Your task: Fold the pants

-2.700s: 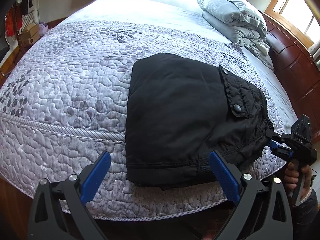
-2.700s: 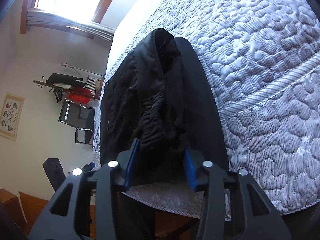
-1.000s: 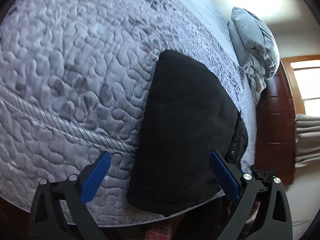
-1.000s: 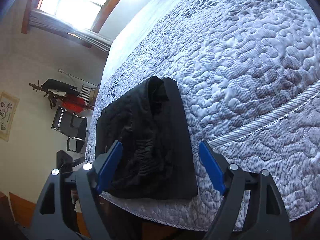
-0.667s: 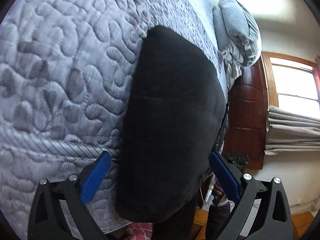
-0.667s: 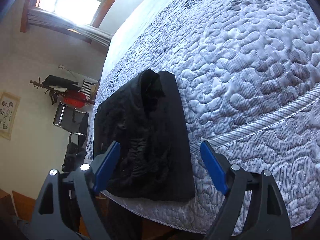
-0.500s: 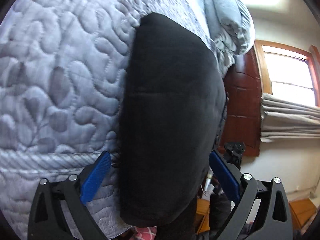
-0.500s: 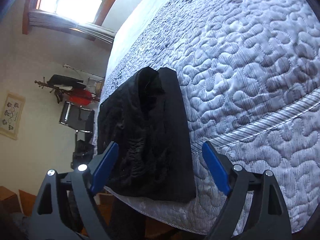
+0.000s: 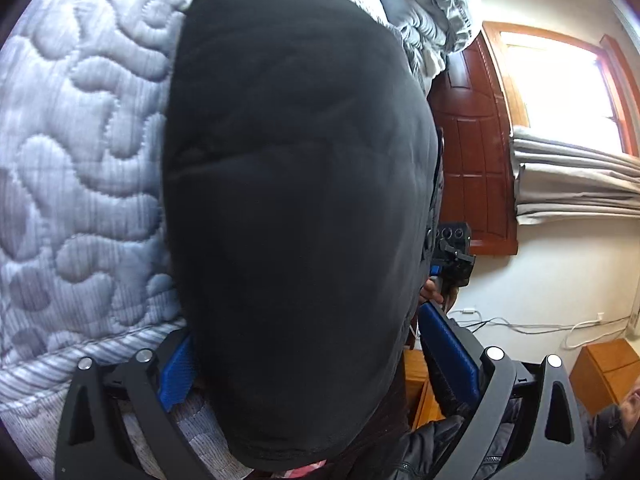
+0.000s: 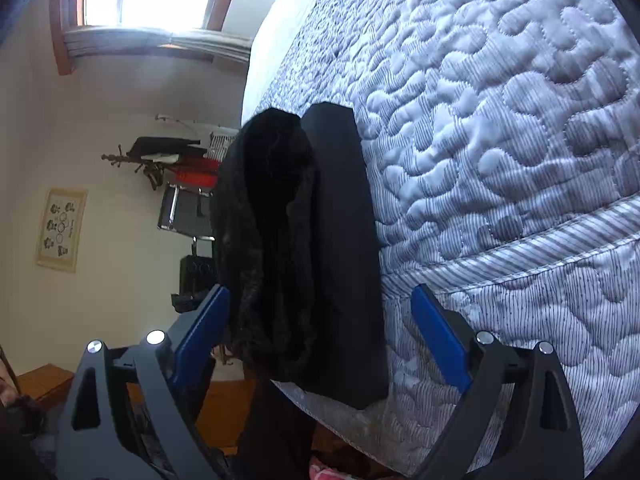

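The black pants (image 9: 296, 208) lie folded in a thick stack on the quilted bed (image 9: 80, 160), at its near edge. My left gripper (image 9: 316, 364) is open, its blue pads either side of the stack's near end, one low against the quilt. In the right wrist view the pants (image 10: 308, 248) show edge-on, with the crumpled waistband layers on the left. My right gripper (image 10: 320, 320) is open and straddles that end of the stack without clamping it. The right gripper also shows in the left wrist view (image 9: 452, 256), beyond the pants.
Grey pillows (image 9: 436, 4) lie at the head of the bed by a dark wood headboard (image 9: 472, 148). A window with a grey curtain (image 9: 576, 184) is on the wall. A chair and coat rack (image 10: 180, 184) stand beyond the bed. Wooden furniture (image 9: 600, 368) sits low.
The right gripper let go of the waistband and opened. Both grippers then turned and moved in close, so each now straddles an end of the folded stack.
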A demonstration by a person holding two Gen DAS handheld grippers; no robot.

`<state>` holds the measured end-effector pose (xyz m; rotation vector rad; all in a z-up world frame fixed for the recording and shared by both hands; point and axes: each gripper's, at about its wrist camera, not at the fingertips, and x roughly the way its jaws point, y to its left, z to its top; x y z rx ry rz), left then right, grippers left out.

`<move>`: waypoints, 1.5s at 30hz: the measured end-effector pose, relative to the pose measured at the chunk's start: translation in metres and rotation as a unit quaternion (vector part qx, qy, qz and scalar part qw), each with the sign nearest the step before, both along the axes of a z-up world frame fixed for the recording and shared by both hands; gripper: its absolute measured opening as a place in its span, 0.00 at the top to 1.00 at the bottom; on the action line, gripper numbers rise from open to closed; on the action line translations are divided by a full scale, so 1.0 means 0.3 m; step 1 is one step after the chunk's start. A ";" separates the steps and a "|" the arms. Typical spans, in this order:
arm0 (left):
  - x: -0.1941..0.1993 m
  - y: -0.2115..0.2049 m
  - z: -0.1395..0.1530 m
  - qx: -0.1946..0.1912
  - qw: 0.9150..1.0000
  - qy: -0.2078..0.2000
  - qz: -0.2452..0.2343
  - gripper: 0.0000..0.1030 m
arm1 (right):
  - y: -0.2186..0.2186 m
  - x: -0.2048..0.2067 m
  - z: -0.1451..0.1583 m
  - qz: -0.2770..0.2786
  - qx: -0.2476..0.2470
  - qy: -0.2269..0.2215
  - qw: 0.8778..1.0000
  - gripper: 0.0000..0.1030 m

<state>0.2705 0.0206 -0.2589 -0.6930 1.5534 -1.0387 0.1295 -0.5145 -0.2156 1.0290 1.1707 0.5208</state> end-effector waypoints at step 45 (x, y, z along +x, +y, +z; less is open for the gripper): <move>-0.013 -0.101 0.051 0.007 0.999 -0.030 0.040 0.62 | 0.213 0.074 0.079 0.070 0.003 -0.046 0.996 0.65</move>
